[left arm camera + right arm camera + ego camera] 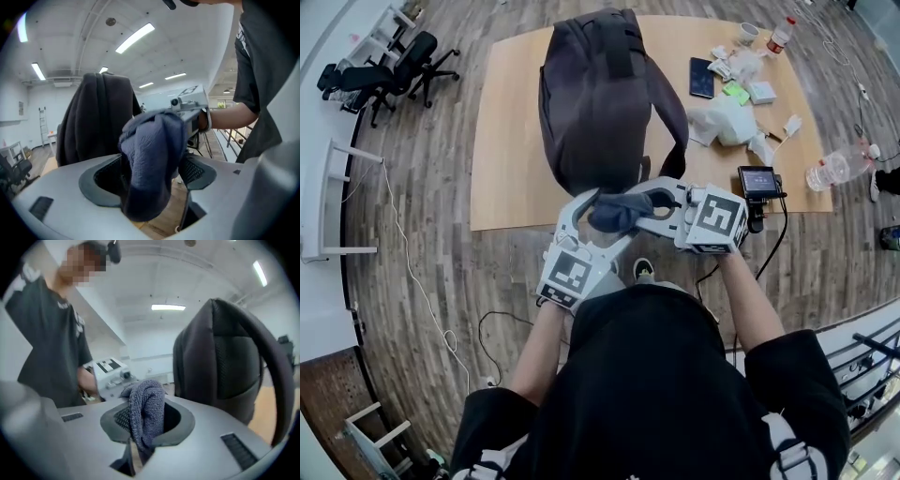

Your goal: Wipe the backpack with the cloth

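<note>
the backpack [600, 98] stands upright on the desk [514, 141], in the upper middle of the head view, with nothing touching it. just below it, about at the desk's near edge, the dark cloth [615, 212] hangs bunched between the two tools. the right tongs [147, 420] are pressed together on a fold of it — that pinch looks like the only real hold. the left tongs [150, 173] stand spread wide, the cloth draped between them with the pads not pressing.

the risks, as i judge them:
- the pinch takes only a narrow fold, so a firm drag across the bag's fabric could pull the cloth free and drop it to the floor [422, 216].
- a bunched wad would wipe with little surface.
- a hard push might tip the upright, unbraced backpack — the spread tongs could steady it.
</note>
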A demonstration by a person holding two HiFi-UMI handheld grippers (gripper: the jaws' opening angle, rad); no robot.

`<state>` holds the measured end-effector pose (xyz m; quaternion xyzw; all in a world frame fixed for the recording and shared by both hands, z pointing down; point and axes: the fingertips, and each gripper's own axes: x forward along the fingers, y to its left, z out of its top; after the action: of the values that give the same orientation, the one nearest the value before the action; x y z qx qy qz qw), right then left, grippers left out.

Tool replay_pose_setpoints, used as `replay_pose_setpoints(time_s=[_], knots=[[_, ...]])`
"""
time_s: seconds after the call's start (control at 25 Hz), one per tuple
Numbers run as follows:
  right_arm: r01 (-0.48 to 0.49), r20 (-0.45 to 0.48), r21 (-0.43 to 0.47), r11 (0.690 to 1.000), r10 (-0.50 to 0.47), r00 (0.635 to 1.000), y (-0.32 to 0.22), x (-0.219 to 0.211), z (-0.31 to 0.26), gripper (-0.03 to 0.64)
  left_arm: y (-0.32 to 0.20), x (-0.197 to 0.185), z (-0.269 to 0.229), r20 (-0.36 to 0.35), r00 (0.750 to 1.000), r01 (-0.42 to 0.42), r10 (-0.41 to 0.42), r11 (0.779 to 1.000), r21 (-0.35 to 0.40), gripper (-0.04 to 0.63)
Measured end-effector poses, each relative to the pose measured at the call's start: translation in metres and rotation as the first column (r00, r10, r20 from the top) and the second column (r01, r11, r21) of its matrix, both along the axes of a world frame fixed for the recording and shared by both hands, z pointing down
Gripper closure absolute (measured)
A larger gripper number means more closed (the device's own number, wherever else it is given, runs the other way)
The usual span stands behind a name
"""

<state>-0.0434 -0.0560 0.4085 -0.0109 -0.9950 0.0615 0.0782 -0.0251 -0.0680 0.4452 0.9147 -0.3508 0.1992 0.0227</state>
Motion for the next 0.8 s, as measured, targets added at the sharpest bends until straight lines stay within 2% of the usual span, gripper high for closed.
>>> replay_pose_setpoints(time_s=[0.08,0.16,0.24,0.28,0.48,0.6,0.72,0.8], knots=[[0.103,0.094,-0.075,0.992,-0.096,0.991,0.013,0.002,-0.016,0.558,0.005,0.011,0.001,0.049,0.997,-0.058,0.057,0.998,0.029,0.232],[0.087,0.084,-0.060,0.994,-0.082,0.993,0.012,0.002,-0.019,0.558,0.009,0.019,0.004,0.117,0.990,-0.091,0.084,0.994,0.055,0.525],[0.045,0.050,-0.022,0.999,-0.044,0.998,0.006,0.004,-0.016,0.558,0.007,0.022,0.007,0.149,0.985,-0.091,0.083,0.994,0.054,0.532],[0.036,0.046,-0.012,0.999,-0.035,0.998,0.005,0.006,-0.016,0.555,0.006,0.023,0.008,0.138,0.987,-0.085,0.078,0.995,0.044,0.534],[0.038,0.094,0.001,0.999,-0.038,0.995,0.006,0.019,-0.027,0.523,0.000,0.016,-0.012,0.020,0.999,-0.045,0.044,0.999,0.019,0.537],[0.020,0.111,-0.002,1.000,-0.020,0.994,0.000,0.034,-0.031,0.506,-0.007,0.000,-0.024,-0.043,0.999,0.027,-0.027,1.000,0.001,0.537],[-0.090,0.157,-0.026,0.996,0.093,0.983,-0.022,0.061,-0.040,0.506,-0.019,-0.028,-0.042,-0.173,0.971,0.153,-0.163,0.986,-0.066,0.538],[-0.162,0.167,-0.021,0.987,0.163,0.972,-0.033,0.076,-0.045,0.506,-0.023,-0.035,-0.064,-0.225,0.957,0.167,-0.182,0.982,-0.084,0.537]])
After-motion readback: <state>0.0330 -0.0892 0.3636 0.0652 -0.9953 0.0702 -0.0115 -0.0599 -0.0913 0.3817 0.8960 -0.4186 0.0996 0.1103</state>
